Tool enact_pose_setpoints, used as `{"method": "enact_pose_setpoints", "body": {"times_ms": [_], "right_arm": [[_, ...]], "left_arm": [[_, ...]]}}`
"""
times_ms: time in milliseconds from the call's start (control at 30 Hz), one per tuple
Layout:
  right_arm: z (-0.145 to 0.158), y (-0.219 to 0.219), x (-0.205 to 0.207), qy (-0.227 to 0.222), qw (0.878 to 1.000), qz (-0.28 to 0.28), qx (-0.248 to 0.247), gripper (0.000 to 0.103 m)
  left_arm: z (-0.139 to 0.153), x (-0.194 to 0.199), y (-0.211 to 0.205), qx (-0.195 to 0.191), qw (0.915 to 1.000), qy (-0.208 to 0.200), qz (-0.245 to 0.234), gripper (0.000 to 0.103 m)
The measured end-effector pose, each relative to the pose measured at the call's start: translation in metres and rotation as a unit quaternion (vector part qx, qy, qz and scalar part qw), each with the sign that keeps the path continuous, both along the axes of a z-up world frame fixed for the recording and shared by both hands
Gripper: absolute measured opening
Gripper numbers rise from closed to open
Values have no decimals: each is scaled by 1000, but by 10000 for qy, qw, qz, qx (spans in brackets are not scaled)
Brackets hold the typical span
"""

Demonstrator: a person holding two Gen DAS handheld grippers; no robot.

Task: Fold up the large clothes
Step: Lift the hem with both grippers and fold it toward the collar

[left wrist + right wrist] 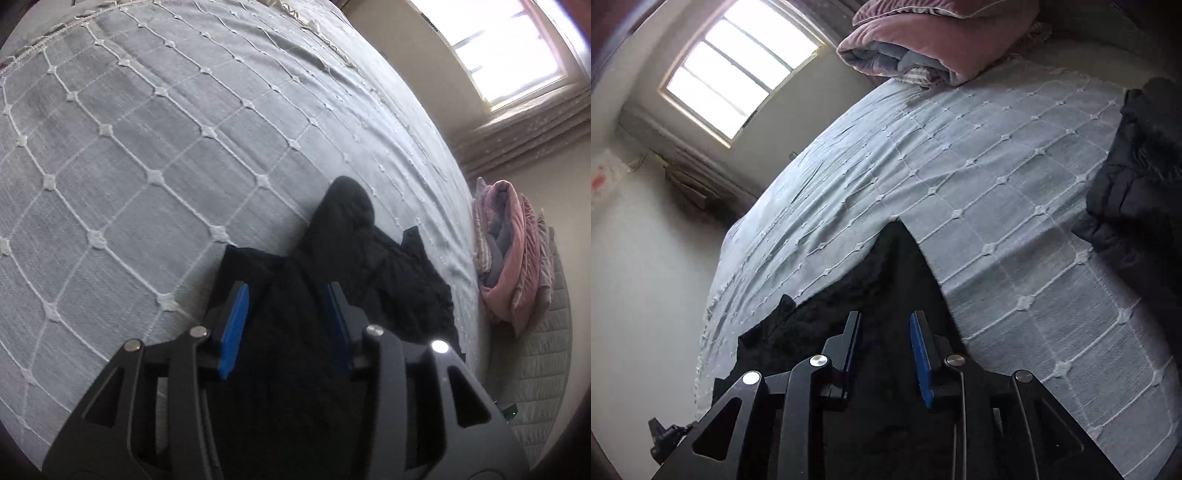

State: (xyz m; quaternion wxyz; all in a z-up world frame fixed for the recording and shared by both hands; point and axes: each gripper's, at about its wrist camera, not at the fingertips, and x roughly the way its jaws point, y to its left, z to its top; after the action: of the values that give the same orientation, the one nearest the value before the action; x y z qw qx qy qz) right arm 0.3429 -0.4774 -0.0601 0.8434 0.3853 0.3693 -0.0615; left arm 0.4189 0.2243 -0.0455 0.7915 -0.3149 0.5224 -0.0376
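A black garment (369,258) lies on the grey bedspread (147,155), with a rounded part reaching up the bed. My left gripper (288,291) hovers just over its near edge, jaws apart, the blue pads (236,314) either side of dark cloth without pressing on it. In the right wrist view a pointed corner of the black garment (897,258) lies on the bedspread (1015,221). My right gripper (884,321) stands over it with a narrower gap between its pads (921,354), and the cloth lies loose below. More bunched black fabric (1137,177) sits at the right edge.
A folded pink and grey quilt (509,258) rests at the bed's far edge and also shows as the quilt (916,40) in the right wrist view. A bright window (738,74) is in the wall behind. The bedspread has a white lattice pattern and some wrinkles near its edge.
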Motion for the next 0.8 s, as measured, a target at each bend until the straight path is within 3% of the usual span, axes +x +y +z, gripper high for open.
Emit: {"method": "enact_pose_setpoints", "body": {"times_ms": [33, 100, 167, 233, 300, 433, 467, 500, 533, 567, 667, 800], "right_arm": [[-4, -9, -4, 17, 9999, -122, 94, 29], [-8, -22, -7, -17, 9995, -239, 186, 47], [-5, -24, -7, -82, 9998, -183, -9, 56], [-8, -12, 10, 89, 9989, 244, -390, 56], [-16, 0, 23, 302, 9958, 592, -630, 56], [-36, 9, 46, 731, 9895, 793, -958, 54], [-38, 8, 50, 740, 9889, 837, -975, 45], [-40, 10, 54, 755, 9879, 898, -1019, 24], [-41, 15, 61, 860, 9845, 963, -1190, 14], [-39, 19, 67, 901, 9820, 970, -1350, 8], [-18, 33, 73, 544, 9766, 992, -1831, 5], [16, 46, 81, 181, 9704, 902, -2233, 4]], "left_arm": [[0, 2, 1, 23, 10000, 12, -32, 48], [1, 3, -6, 88, 9999, -27, -143, 55], [5, 11, -18, 185, 9992, -119, -346, 65], [5, 26, -35, 429, 9973, -135, -583, 77], [-6, 44, -54, 724, 9934, 52, -887, 77], [-23, 70, -68, 1181, 9899, 214, -761, 76], [-24, 74, -70, 1220, 9895, 177, -749, 73], [-25, 77, -74, 1241, 9892, 91, -770, 51], [-25, 79, -76, 1231, 9889, 75, -832, 18], [-27, 80, -77, 1217, 9892, 90, -813, 11], [-14, 77, -75, 1365, 9880, -211, -691, 7], [23, 74, -48, 802, 9917, -998, -88, 6]]}}
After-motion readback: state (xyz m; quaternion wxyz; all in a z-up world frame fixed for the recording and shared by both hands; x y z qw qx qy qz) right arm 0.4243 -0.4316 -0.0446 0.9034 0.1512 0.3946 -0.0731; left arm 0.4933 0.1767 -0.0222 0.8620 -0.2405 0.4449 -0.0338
